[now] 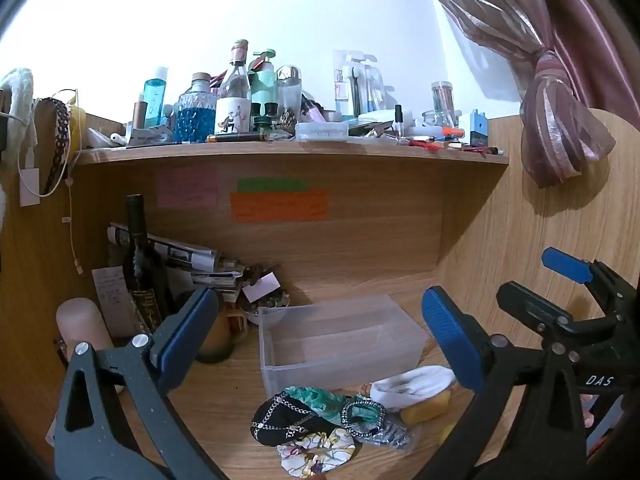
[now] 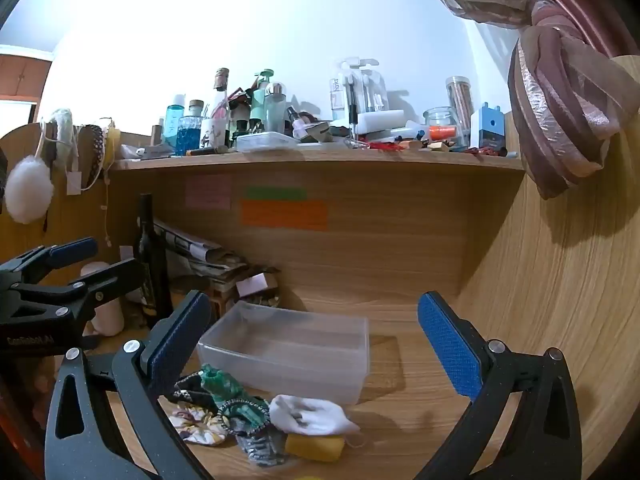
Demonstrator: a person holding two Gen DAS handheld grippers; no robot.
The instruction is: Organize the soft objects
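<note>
**Soft pile at the bin's front, both hand-held grippers wide and empty**

The soft things lie heaped on the bench (image 1: 224, 396), touching one another just in front of the clear bin (image 1: 340, 340). In the left wrist view the pile sits at 6 o'clock: a black scrunchie (image 1: 280, 420) with a chain pattern, a green scrunchie (image 1: 320, 398) against it at its 1 o'clock, a floral scrunchie (image 1: 316, 454) at its 5 o'clock, a grey-rimmed scrunchie (image 1: 366, 420) at 3 o'clock. Further toward 3 o'clock lie a white cloth (image 1: 412, 386) and, under its near edge, a yellow sponge (image 1: 424, 408).

The bin stands at 12 o'clock from the pile, open at the top, nothing visible inside.

The left hand-held gripper (image 1: 320, 344) has its blue pads spread wide, one on each side of the bin, holding nothing. The right hand-held gripper (image 2: 316, 348) is likewise spread wide and empty; in its own view the pile sits at 7 o'clock and the bin near centre.

Behind the bin, at 10 o'clock, stand a dark bottle (image 1: 140, 268) and stacked papers (image 1: 188, 260). Sticky notes (image 1: 280, 204) are on the back panel. The shelf (image 1: 280, 154) above carries crowded bottles and jars. A curtain (image 1: 556, 120) hangs knotted at 2 o'clock.
</note>
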